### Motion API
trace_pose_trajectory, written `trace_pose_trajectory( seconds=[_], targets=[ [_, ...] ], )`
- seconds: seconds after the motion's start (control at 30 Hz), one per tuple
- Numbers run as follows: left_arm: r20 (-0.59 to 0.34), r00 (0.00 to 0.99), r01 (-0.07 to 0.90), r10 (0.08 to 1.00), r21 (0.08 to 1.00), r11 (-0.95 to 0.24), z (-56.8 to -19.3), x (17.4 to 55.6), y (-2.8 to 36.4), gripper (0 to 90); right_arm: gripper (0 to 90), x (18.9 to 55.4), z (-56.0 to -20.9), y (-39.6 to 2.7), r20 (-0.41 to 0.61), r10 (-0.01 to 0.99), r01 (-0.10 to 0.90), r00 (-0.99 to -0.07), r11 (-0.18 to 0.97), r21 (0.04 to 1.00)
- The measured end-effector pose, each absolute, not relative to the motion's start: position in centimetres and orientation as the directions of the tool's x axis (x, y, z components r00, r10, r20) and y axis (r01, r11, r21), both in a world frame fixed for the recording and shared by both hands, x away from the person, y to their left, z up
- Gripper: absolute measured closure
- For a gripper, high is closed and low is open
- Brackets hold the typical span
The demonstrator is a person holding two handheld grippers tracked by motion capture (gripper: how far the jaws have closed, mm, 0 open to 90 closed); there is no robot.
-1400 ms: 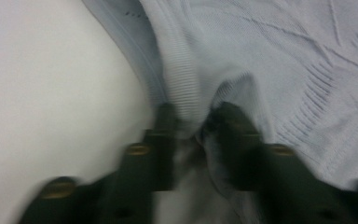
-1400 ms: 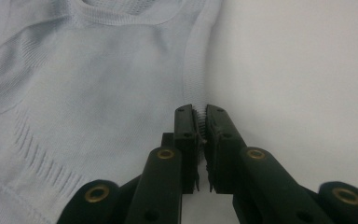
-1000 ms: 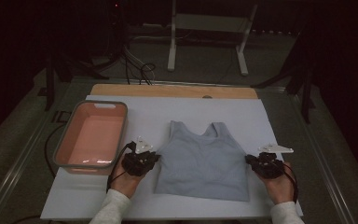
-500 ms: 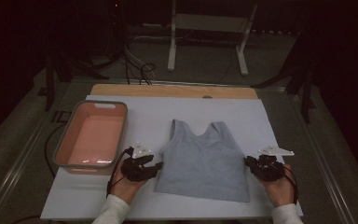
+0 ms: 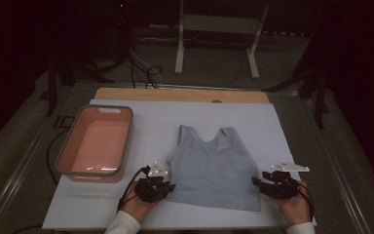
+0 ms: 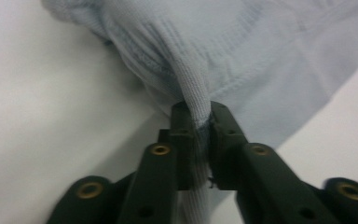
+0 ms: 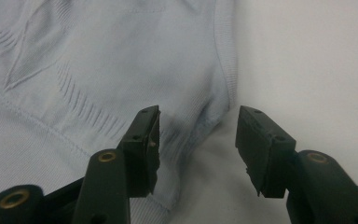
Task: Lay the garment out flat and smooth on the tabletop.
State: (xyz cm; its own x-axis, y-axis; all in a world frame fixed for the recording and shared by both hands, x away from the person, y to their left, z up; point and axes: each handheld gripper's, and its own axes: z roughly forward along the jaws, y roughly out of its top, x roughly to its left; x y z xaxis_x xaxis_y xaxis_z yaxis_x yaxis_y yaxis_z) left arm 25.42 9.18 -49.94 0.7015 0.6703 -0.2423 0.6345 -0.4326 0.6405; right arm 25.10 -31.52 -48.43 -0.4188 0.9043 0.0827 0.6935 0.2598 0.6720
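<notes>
At hem (image 6: 196, 100), left hand-held gripper (image 6: 200, 122) newly clamped.

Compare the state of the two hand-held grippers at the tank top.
The left hand-held gripper is shut on the tank top, pinching a fold of its edge; the right hand-held gripper stands open, its jaws just opened, nothing pinched. Both sit at the garment's lower corners on the white sheet.
</notes>
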Motion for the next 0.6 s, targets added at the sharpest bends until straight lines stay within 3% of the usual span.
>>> trace_pose_trajectory(
  seconds=[0.27,0.47,0.53,0.6],
  targets=[
    [-0.305,0.679,0.662,0.667,0.649,-0.376,-49.2,23.5,11.6,84.9,40.0,25.3,-48.3,-31.3,0.104,0.904,0.681,-0.415,0.233,0.694],
    [-0.297,0.675,0.658,0.676,0.656,-0.369,-49.1,22.2,12.8,84.2,31.3,25.4,-48.0,-30.9,0.103,0.906,0.663,-0.410,0.219,0.715],
    [-0.282,0.673,0.647,0.684,0.673,-0.359,-48.9,22.3,13.0,76.2,28.7,25.5,-48.0,-30.8,0.102,0.908,0.660,-0.406,0.214,0.720],
    [-0.272,0.668,0.631,0.693,0.701,-0.332,-48.5,22.5,13.2,61.1,26.1,25.6,-47.9,-30.7,0.105,0.911,0.658,-0.400,0.205,0.724]
  ],
)
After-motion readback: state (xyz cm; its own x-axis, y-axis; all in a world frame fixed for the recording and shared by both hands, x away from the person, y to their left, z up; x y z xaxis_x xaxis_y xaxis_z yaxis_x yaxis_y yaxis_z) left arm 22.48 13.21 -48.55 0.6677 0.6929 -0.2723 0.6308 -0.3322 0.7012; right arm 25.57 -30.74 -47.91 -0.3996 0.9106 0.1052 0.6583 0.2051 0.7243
